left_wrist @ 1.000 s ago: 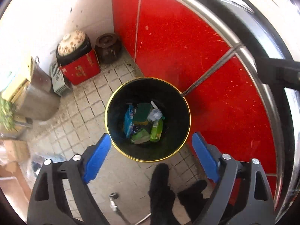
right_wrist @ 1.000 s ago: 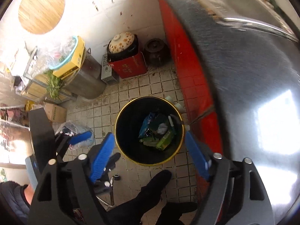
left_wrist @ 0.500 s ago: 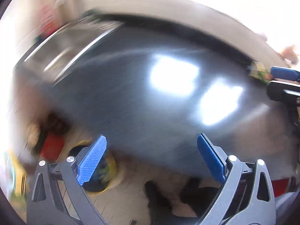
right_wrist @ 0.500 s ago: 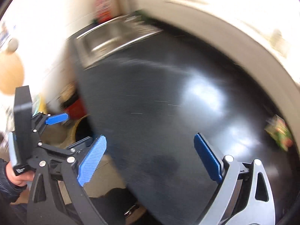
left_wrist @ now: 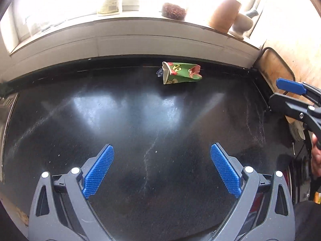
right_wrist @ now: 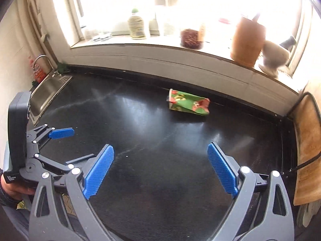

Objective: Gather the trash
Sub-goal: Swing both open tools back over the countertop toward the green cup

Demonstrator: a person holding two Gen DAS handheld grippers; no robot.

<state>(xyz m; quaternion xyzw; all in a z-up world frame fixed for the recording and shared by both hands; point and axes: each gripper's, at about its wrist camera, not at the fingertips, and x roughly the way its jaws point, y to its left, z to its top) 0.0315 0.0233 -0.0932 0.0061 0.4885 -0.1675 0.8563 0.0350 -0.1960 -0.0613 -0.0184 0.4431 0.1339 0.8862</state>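
Both wrist cameras look forward and down over the black worktop (left_wrist: 160, 120) toward the window sill (right_wrist: 160, 46), from near its front edge. Both views share the green wrapper (left_wrist: 180, 73) near the back.

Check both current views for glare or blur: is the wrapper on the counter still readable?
Left wrist: window blown out, glare patches on the black counter, green wrapper sharp. Right wrist: same overexposed window, fisheye bending, wrapper clear, sill items washed out.
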